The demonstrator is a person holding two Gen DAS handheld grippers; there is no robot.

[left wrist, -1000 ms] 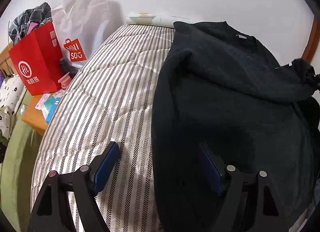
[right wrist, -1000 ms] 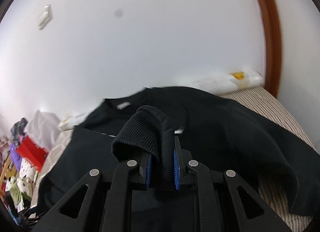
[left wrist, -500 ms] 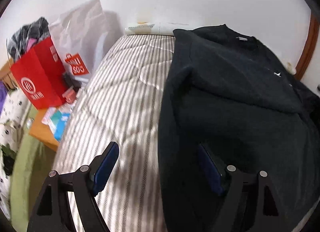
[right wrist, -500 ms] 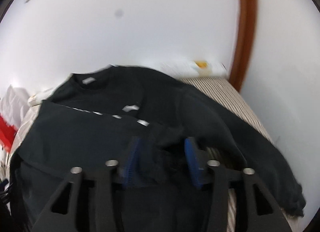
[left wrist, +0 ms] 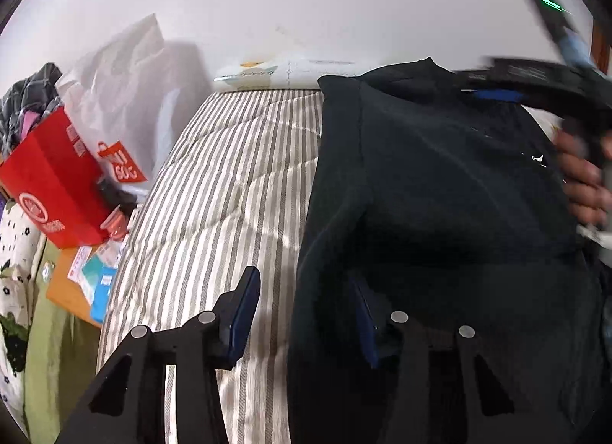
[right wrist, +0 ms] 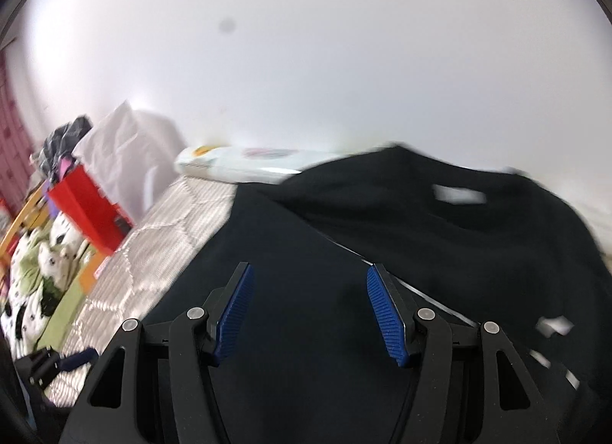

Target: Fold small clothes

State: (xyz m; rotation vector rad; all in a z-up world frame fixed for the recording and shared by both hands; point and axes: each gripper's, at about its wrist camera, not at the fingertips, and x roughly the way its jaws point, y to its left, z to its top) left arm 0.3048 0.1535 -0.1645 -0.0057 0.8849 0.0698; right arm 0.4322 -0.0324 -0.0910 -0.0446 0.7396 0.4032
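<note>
Fingers of your left gripper straddle the black knit sweater's left edge, just been closing, not pinching; right gripper hangs open above it.

Sweater: black cloth, matt, soft knit. Mattress cover: quilted striped cloth with a slight sheen. Red bag: smooth paper. White bag: crinkled, semi-gloss plastic. Gripper pads: ribbed blue, on matt black plastic arms.
</note>
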